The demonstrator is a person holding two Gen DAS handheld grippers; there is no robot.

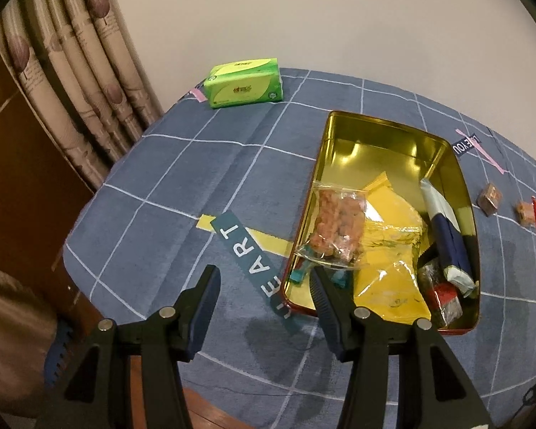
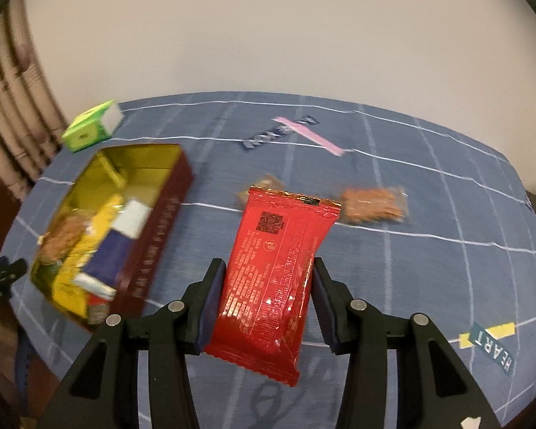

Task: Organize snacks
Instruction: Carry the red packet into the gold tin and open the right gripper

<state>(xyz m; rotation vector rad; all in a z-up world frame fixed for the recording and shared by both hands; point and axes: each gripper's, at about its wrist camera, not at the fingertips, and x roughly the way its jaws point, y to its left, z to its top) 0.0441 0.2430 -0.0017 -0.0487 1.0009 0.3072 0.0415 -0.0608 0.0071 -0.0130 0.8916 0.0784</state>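
Two claws work over a tabletop (image 2: 428,186) spread with a blue grid-patterned cloth. The right claw (image 2: 269,268) is clenched on a glossy red foil snack packet (image 2: 278,268), gripping it across its width and holding it clear of the cloth. To that claw's left sits an open rectangular tin (image 2: 160,221), gold inside and dark red outside, already carrying a yellow foil pouch, a blue-and-white wrapper and a clear bag of orange pieces. Beyond the claw's tips, two small brown wrapped snacks (image 2: 373,205) lie loose on the cloth.

The left claw (image 1: 264,279) hovers released and empty near the tin's near corner, its right finger over the rim (image 1: 300,304); a green tissue pack (image 1: 243,82) sits far ahead of it by the curtain.

The step in hand appears to be carrying the red packet to the tin. The next move likely calls for swinging it left over the open tin and loosening the grip above the snacks there, then fetching the loose brown ones.
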